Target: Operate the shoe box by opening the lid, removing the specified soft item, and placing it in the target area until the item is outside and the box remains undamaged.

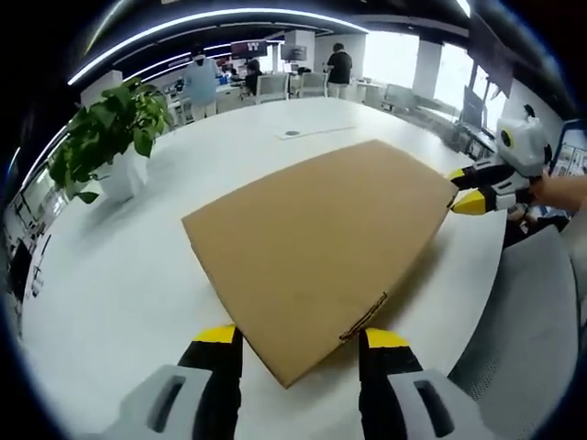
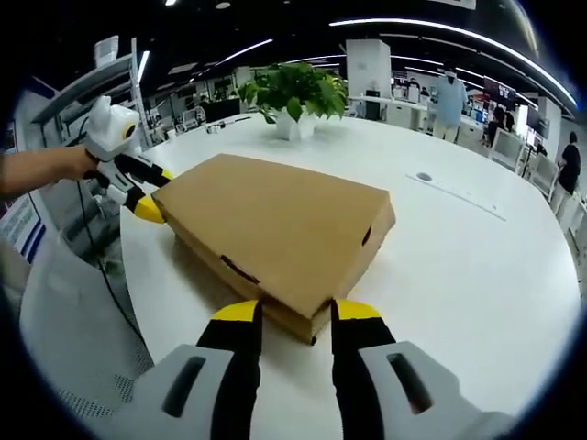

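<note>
A: Where's your shoe box (image 1: 316, 243)?
B: Flat on the white table (image 1: 119, 293), lid closed. Your left gripper (image 1: 298, 344) and right gripper (image 2: 298, 316) each straddle a corner, jaws spread, gripping nothing.

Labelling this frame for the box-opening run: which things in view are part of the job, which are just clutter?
Job:
- cardboard shoe box, lid closed
- left gripper, open, at one box corner
- right gripper, open, at the opposite corner

Just lying about:
- potted plant on the white table
- grey chair
- people at the far desks
</note>
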Demonstrator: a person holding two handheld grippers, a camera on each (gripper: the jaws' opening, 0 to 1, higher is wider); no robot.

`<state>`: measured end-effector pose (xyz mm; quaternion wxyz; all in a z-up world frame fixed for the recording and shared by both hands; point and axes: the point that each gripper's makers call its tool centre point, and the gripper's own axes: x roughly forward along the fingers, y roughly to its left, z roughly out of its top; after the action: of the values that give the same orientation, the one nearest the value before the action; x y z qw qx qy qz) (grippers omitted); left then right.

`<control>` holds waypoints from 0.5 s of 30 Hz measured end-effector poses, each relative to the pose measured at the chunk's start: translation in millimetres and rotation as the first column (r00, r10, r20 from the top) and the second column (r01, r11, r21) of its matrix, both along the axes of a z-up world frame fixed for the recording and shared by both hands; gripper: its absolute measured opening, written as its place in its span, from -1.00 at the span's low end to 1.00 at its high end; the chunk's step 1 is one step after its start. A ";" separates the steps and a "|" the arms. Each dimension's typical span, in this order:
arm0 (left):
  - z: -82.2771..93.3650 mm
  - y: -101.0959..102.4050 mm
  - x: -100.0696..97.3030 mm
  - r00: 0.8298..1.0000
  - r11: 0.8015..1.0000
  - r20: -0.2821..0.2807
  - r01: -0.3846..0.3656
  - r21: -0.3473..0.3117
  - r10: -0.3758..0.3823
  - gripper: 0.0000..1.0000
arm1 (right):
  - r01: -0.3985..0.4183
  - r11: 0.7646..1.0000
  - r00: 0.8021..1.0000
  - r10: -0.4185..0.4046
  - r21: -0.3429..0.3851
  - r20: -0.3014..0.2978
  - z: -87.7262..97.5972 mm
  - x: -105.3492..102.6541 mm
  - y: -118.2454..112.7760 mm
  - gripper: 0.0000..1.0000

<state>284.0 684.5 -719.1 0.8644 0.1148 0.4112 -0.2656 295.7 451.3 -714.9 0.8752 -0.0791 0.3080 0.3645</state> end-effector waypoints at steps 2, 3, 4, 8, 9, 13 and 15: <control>-0.3 2.5 -0.8 1.000 1.000 0.000 0.013 0.006 -0.013 0.02 | -0.007 1.000 1.000 0.007 0.004 -0.003 0.0 -4.8 1.8 -0.51; -0.4 3.8 -1.5 1.000 1.000 -0.001 0.022 0.009 -0.022 0.02 | -0.012 1.000 1.000 0.012 0.003 -0.004 -0.1 -7.9 2.7 -0.52; -0.3 4.9 -2.0 1.000 1.000 -0.002 0.030 0.011 -0.030 0.02 | -0.016 1.000 1.000 0.016 0.004 -0.005 -0.2 -10.6 3.3 -0.52; -0.3 7.6 -3.8 0.999 0.999 -0.007 0.045 0.012 -0.045 0.02 | -0.017 1.000 1.000 0.018 0.016 -0.011 0.3 -16.8 6.1 -0.54; -0.4 8.9 -5.0 0.999 0.999 -0.010 0.051 0.016 -0.050 0.02 | -0.020 1.000 1.000 0.020 0.016 -0.011 0.2 -18.5 7.1 -0.54; -0.8 14.9 -9.0 0.998 0.998 -0.020 0.065 0.025 -0.064 0.02 | -0.032 0.999 0.999 0.032 0.025 -0.021 0.3 -27.3 11.9 -0.56; -0.9 17.4 -11.1 0.997 0.997 -0.021 0.070 0.025 -0.070 0.02 | -0.041 0.999 0.999 0.041 0.025 -0.020 -0.1 -31.8 14.0 -0.56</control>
<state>272.9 702.0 -720.1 0.8488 0.1378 0.4190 -0.2914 263.9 465.3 -715.0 0.8653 -0.0709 0.3105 0.3870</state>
